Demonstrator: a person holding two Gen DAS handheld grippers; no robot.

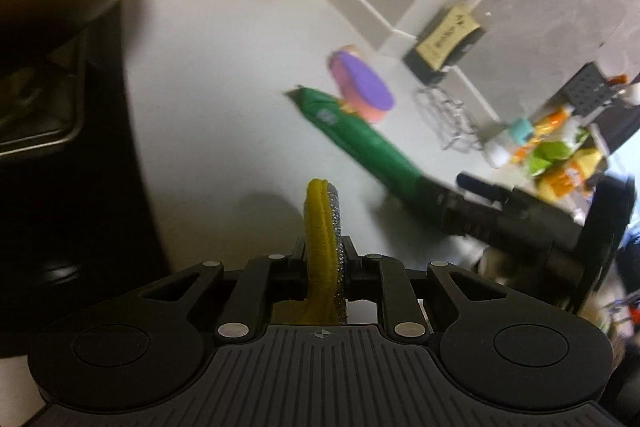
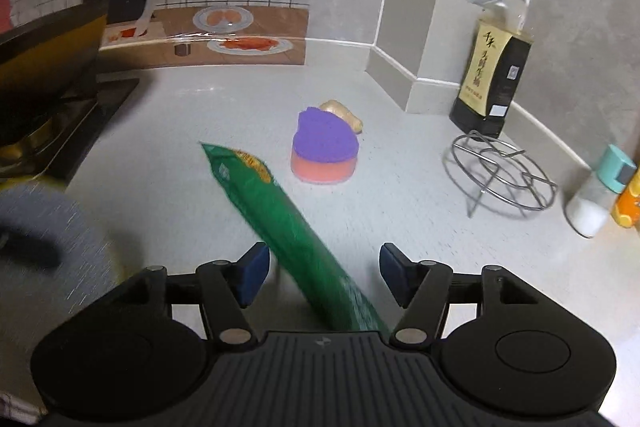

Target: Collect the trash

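My left gripper [image 1: 323, 247] is shut on a yellow and silver scouring pad [image 1: 322, 223], held edge-on above the white counter [image 1: 224, 99]. A long green snack wrapper [image 2: 288, 227] lies on the counter and runs between the open blue-padded fingers [image 2: 252, 275] of my right gripper [image 2: 324, 275]; the fingers stand apart from it. The wrapper [image 1: 360, 143] and the right gripper [image 1: 520, 223] also show in the left wrist view. A purple and pink sponge [image 2: 324, 147] with a piece of ginger [image 2: 344, 113] behind it lies beyond the wrapper.
A dark soy sauce bottle [image 2: 492, 67] stands by the wall corner, with a wire trivet [image 2: 504, 171] and a salt shaker [image 2: 600, 191] to its right. A stove with a pan [image 2: 44, 67] is at the left. A grey lid [image 2: 52, 239] is low on the left.
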